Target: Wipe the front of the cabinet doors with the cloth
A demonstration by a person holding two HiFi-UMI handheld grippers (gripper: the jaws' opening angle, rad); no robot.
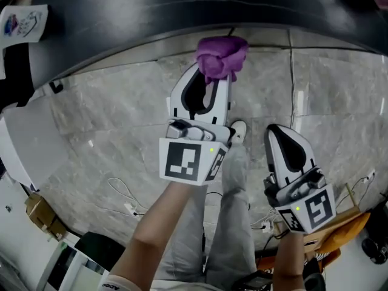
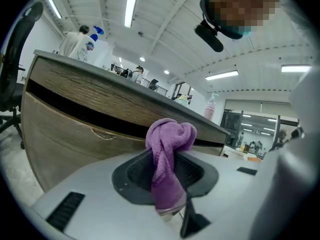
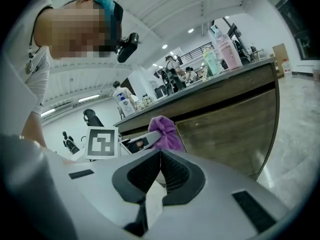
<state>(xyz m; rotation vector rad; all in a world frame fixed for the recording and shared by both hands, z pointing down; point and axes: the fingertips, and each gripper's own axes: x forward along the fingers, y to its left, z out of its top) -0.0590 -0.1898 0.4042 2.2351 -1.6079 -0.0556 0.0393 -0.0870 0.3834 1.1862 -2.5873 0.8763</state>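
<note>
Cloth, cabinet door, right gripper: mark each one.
cloth (image 2: 166,159), left gripper view, strip below the bunched top.
cabinet door (image 3: 230,129), right gripper view, wood face.
right gripper (image 3: 160,154), right gripper view, where its shut tips meet.

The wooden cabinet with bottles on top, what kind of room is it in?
Probably a big open office or lab: strip lights run overhead, an office chair stands near the cabinet, and bottles line its top.
</note>
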